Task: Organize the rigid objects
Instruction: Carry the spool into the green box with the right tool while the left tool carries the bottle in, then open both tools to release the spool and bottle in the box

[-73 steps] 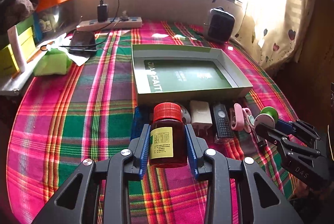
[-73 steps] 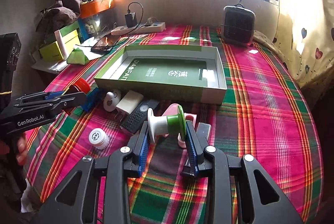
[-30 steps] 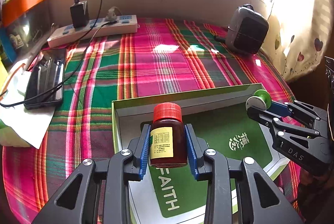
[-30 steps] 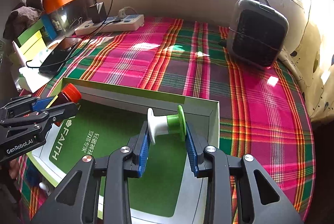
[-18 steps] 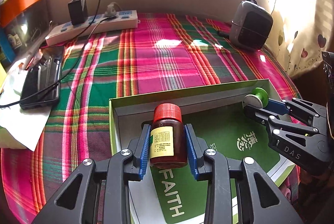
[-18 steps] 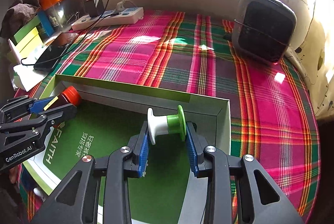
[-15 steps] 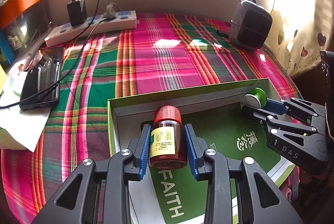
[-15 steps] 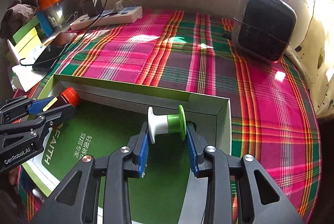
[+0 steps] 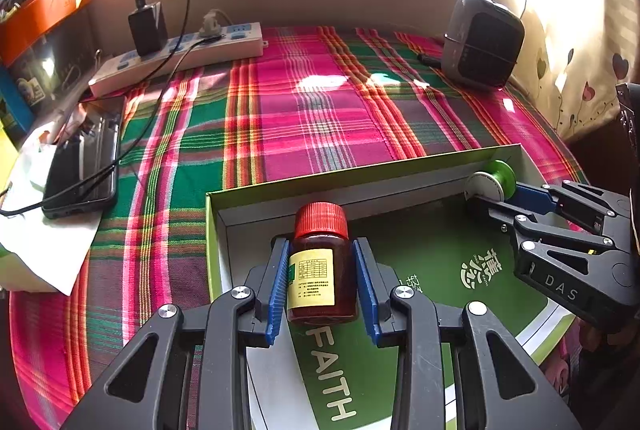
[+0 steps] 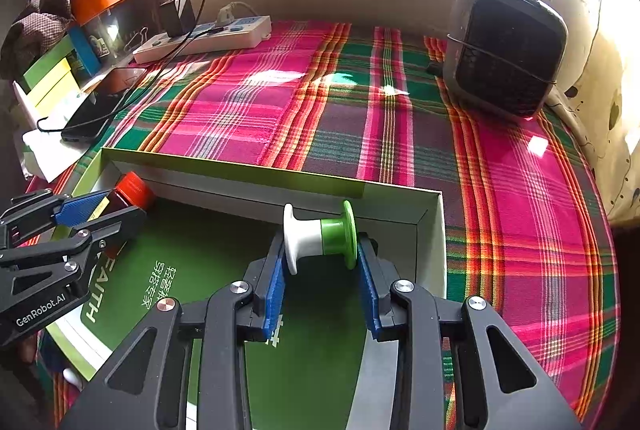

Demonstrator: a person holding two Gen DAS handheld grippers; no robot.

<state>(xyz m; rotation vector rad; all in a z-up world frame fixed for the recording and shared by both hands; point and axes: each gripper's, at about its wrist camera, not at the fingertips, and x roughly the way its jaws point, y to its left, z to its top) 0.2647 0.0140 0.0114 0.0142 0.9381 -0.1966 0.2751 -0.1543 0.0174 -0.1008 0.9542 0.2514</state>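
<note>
While both hover near the box [image 9: 352,178] wall, each tool grips.

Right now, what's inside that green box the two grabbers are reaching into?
The green box shows a printed green liner. The bottle and spool sit between the grabbers' jaws inside its far corners. The near part is hidden by the grabbers.

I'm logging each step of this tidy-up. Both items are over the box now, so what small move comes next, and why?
Probably lower both and open up. The left hand-held gripper holds the red-capped bottle near the green box's far left corner; the right hand-held gripper holds the white-and-green spool near its far right corner.
</note>
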